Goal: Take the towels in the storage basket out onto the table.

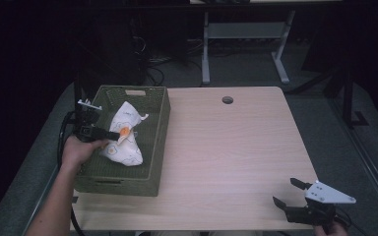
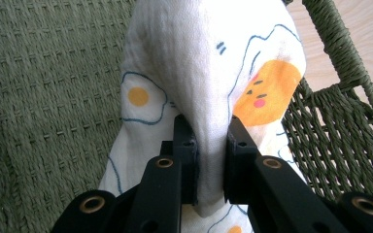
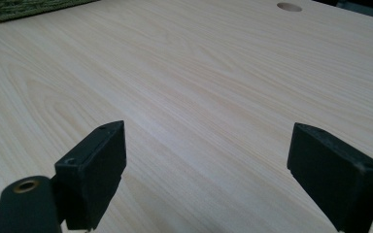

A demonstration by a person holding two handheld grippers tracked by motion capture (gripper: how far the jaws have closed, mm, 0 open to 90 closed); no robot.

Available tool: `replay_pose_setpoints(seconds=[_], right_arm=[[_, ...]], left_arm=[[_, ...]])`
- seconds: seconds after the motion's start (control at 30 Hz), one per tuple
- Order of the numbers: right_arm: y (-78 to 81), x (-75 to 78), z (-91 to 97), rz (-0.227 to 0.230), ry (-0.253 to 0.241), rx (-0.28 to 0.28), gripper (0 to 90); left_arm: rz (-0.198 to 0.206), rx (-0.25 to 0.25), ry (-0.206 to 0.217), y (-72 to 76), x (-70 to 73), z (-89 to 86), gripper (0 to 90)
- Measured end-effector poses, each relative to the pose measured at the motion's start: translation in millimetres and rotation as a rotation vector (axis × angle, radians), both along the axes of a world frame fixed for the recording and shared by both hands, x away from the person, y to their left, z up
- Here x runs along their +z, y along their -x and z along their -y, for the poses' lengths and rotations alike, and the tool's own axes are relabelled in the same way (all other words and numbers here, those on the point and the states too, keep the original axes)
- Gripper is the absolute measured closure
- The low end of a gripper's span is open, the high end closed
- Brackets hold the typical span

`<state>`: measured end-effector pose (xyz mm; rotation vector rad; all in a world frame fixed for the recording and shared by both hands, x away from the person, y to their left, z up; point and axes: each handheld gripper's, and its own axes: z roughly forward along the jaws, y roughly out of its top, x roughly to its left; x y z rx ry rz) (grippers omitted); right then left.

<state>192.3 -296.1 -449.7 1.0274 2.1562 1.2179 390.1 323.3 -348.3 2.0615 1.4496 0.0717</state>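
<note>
Inside the green woven basket [image 1: 158,147] at the table's left, the left gripper [image 2: 209,145] is clamped on a fold of the white cloth printed with fried eggs [image 2: 199,63]. Grasping is done; lifting the cloth out likely remains. Near the wooden table [image 3: 213,68] front edge, the right gripper [image 3: 206,170] hovers wide open, empty.

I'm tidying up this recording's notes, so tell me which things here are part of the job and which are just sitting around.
In the job:
- cloth, white with fried-egg print
- basket, green woven, cloth inside
- left hand-held gripper, shut on a fold of the cloth

Lying about:
- right hand-held gripper, open over bare table
- hole in the table
</note>
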Motion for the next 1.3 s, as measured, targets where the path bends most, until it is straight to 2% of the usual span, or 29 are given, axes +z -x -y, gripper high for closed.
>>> replay_pose_setpoints(seconds=[0.07,0.33,0.5,0.73,0.77,0.87,1.03,1.07,1.3], right_arm=[[-0.1,0.0,-0.2,0.0,0.001,0.002,13.8],[-0.6,-0.1,-0.9,0.002,0.005,0.006,13.8],[0.3,0.5,-2.0,0.002,0.003,0.006,13.9],[-1.3,-0.3,-3.0,0.002,0.008,0.009,13.9],[-1.3,-0.4,-3.0,0.002,0.008,0.008,13.8],[-1.0,-0.6,-2.4,-0.005,0.006,0.0,13.9],[-1.0,-0.8,-2.8,-0.006,0.004,-0.002,13.8],[-0.7,-0.6,-3.1,-0.006,0.006,-0.003,13.8],[-2.7,-2.0,-2.6,-0.009,0.006,0.0,13.8]], left_arm=[[0.001,0.001,0.032,0.4,1.0,-3.0,79.4],[0.018,-0.004,0.086,2.6,4.8,-9.3,79.4],[0.036,0.003,0.143,4.7,6.8,-13.1,79.4],[0.048,0.0,0.176,6.0,9.3,-15.1,79.4],[0.054,0.0,0.197,6.2,10.2,-16.9,79.3],[0.057,0.002,0.222,6.4,11.3,-17.9,79.4],[0.05,0.01,0.221,7.1,14.0,-21.9,79.3],[0.058,0.017,0.251,8.6,16.6,-26.2,79.3],[0.059,0.01,0.258,10.3,21.6,-28.1,79.4]])
